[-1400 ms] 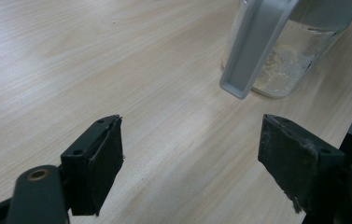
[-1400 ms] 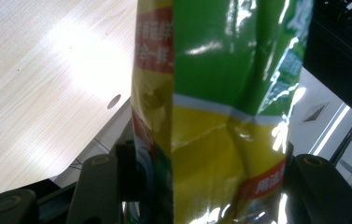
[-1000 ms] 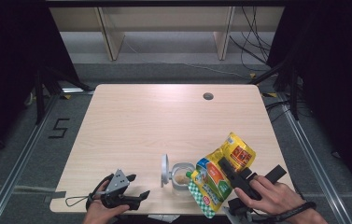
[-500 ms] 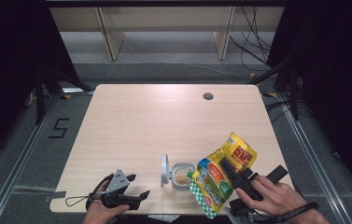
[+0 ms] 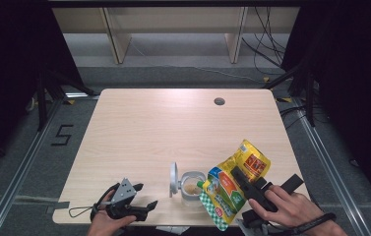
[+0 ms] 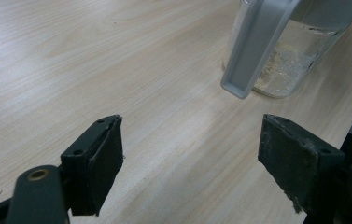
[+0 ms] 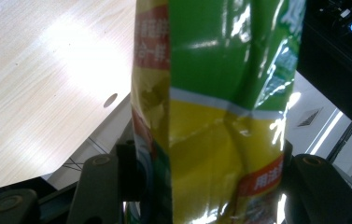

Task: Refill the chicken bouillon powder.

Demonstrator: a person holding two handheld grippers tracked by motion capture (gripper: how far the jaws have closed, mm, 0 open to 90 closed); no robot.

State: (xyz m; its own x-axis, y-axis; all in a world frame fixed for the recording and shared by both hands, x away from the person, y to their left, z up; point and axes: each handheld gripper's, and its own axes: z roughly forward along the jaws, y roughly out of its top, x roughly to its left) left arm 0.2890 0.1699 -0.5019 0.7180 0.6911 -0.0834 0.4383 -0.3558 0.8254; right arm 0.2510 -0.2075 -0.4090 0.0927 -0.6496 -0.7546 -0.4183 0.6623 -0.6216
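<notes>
A green and yellow pouch (image 5: 232, 184) is tilted with its spout end over a small clear jar (image 5: 191, 186) near the table's front edge. My right gripper (image 5: 244, 181) is shut on the pouch; in the right gripper view the pouch (image 7: 215, 116) sits squeezed between both jaws. The jar holds pale powder (image 6: 283, 74), and its grey lid (image 5: 173, 178) stands flipped open on its left. My left gripper (image 5: 141, 201) rests at the front left of the table, open, with bare wood between its jaws; the jar's lid (image 6: 257, 46) is just ahead of it.
The wooden table (image 5: 173, 128) has a round cable hole (image 5: 219, 102) at its far right. Shelving legs (image 5: 116, 39) and cables lie on the floor beyond the table. Metal rails (image 5: 20, 167) run along both sides.
</notes>
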